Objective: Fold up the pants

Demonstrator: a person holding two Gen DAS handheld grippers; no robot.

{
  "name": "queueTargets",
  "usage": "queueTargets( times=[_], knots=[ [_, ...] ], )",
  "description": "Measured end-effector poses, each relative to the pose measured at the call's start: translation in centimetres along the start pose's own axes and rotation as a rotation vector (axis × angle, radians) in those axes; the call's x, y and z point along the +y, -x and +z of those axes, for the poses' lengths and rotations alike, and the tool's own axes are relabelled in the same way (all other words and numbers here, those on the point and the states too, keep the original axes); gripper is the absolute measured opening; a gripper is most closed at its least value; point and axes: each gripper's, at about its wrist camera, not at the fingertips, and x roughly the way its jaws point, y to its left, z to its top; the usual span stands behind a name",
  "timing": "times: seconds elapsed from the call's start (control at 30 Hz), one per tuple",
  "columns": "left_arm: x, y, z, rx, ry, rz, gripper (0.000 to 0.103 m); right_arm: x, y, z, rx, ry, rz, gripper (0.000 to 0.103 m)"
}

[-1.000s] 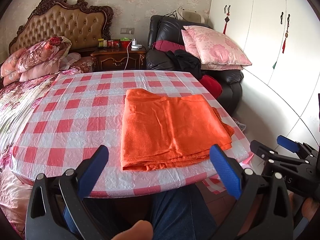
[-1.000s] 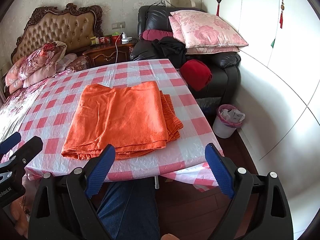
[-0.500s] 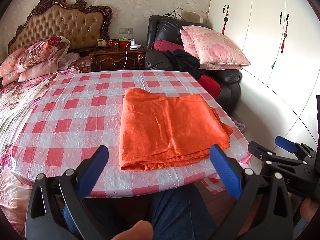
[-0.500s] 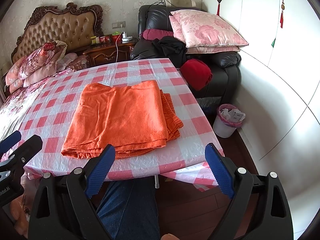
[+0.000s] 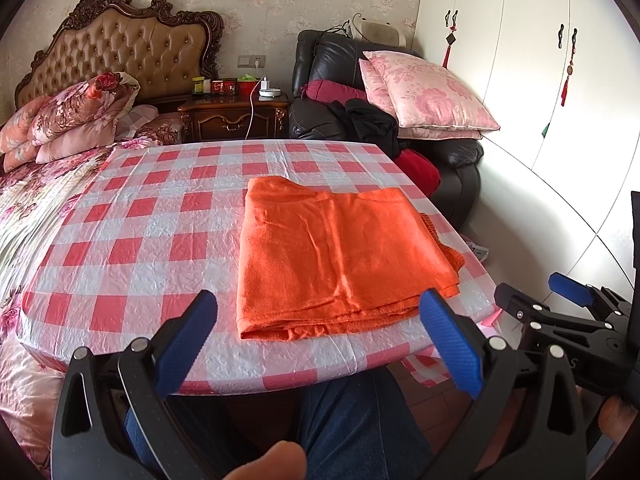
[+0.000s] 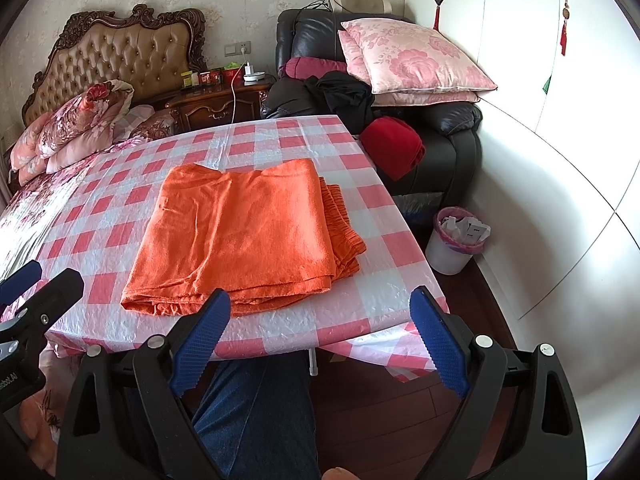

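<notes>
I hold both tools, left tool (image 5: pixel 318 334) and right tool (image 6: pixel 320 330), spread apart and empty before the folded orange pants (image 6: pixel 244 236) on the desk (image 6: pixel 372 312), the fold seemingly finished.

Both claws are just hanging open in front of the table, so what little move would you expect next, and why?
Probably none on the cloth: the orange pants already lie folded in a flat stack on the checked table. The left claw and right claw are open, empty, short of the table edge. I would draw both back.
</notes>
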Motion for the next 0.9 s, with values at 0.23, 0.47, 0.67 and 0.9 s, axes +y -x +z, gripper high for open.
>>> queueTargets(
  times=[0.23,0.47,0.67,0.9],
  knots=[
    [0.05,0.03,0.01,0.0,-0.001,0.0,0.101,-0.01,-0.13,-0.14,0.004,-0.001,0.0,0.088],
    [-0.15,-0.02,-0.09,0.001,-0.001,-0.004,0.101,-0.04,-0.15,-0.08,0.004,0.001,0.001,0.088],
    [-0.3,-0.07,-0.14,0.0,-0.003,-0.006,0.101,-0.06,-0.14,-0.12,0.003,0.0,0.0,0.088],
    [-0.19,-0.05,-0.14,0.001,-0.002,-0.006,0.101,-0.07,-0.13,0.03,0.003,0.001,0.001,0.088]
  ],
)
